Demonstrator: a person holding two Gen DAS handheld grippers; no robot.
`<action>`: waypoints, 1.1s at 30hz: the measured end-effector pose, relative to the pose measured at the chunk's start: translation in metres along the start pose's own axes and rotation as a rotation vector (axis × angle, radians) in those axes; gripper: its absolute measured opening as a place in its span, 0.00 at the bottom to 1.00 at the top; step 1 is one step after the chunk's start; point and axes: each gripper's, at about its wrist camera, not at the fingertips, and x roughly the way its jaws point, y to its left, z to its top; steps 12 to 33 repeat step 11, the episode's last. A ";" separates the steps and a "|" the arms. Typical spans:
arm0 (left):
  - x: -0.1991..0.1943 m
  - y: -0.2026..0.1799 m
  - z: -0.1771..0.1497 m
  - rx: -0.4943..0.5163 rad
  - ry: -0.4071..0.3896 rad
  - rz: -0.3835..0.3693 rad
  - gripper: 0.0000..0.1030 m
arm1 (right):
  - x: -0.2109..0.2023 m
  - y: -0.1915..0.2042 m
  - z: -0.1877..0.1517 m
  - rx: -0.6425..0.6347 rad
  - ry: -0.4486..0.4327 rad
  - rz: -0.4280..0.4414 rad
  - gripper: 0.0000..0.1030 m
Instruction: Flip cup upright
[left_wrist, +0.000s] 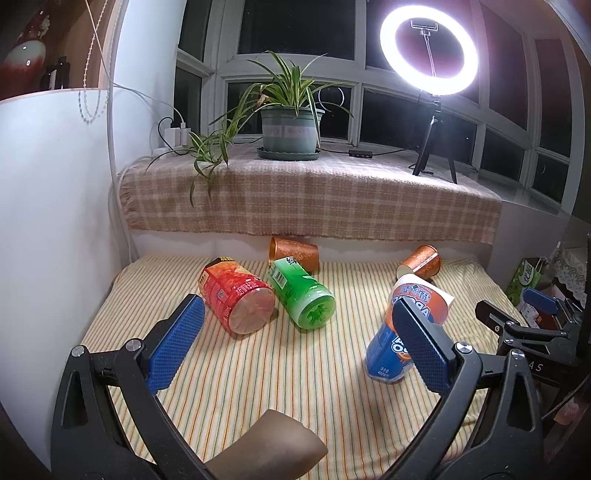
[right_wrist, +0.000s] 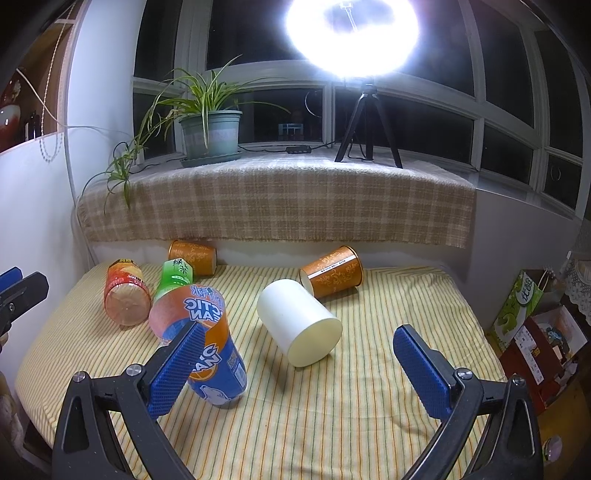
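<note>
Several cups rest on a striped cloth (left_wrist: 258, 369). A red cup (left_wrist: 236, 299) and a green cup (left_wrist: 301, 295) lie on their sides, also in the right wrist view (right_wrist: 125, 291) (right_wrist: 173, 275). A blue and orange cup (left_wrist: 391, 350) (right_wrist: 214, 354) stands upside down and tilted. A white cup (right_wrist: 299, 321) lies on its side. Two orange patterned cups (left_wrist: 293, 253) (left_wrist: 421, 262) lie at the back. My left gripper (left_wrist: 295, 343) is open and empty. My right gripper (right_wrist: 299, 365) is open, with the white cup just ahead of it.
A ledge with a plaid cloth (left_wrist: 310, 199) runs behind, with a potted plant (left_wrist: 291, 129) and a ring light on a tripod (left_wrist: 428, 48). A white wall (left_wrist: 48, 221) stands left. Boxes (right_wrist: 532, 332) sit right of the table. A brown object (left_wrist: 266, 450) lies near me.
</note>
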 end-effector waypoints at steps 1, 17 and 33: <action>0.000 0.001 0.000 0.000 -0.001 0.001 1.00 | 0.000 0.000 0.000 -0.001 0.000 0.000 1.00; -0.001 0.005 0.001 0.004 -0.008 0.011 1.00 | 0.002 0.002 -0.004 -0.007 0.008 0.006 1.00; -0.001 0.005 0.001 0.004 -0.008 0.011 1.00 | 0.002 0.002 -0.004 -0.007 0.008 0.006 1.00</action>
